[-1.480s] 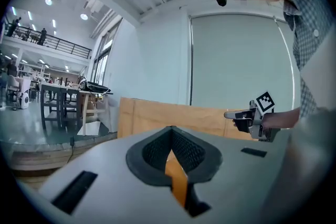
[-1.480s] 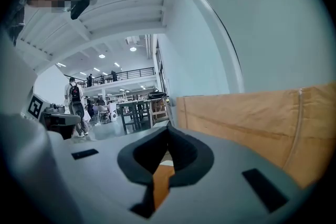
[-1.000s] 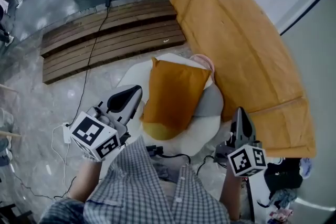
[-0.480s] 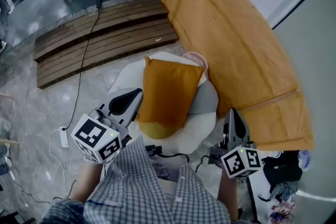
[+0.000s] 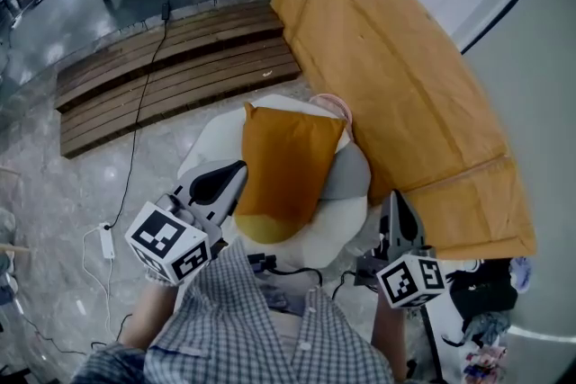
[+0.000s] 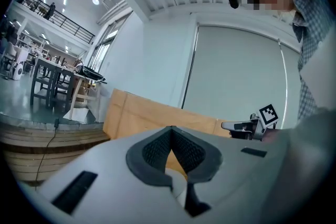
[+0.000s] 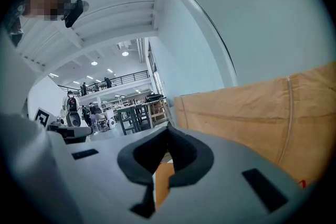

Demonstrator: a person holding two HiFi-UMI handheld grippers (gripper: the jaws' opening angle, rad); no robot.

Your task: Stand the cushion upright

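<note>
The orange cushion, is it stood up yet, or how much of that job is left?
Nothing looks done yet: the orange cushion appears to lie back, broad face up, on the grey cushion and the white seat. Nothing is in hand: the left gripper and the right gripper are shut and empty, one at each side. What is left is to grip the cushion and tip it upright.

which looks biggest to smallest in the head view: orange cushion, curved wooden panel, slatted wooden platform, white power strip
1. curved wooden panel
2. slatted wooden platform, which lies farther from the camera than the cushion
3. orange cushion
4. white power strip, by far the smallest
</note>
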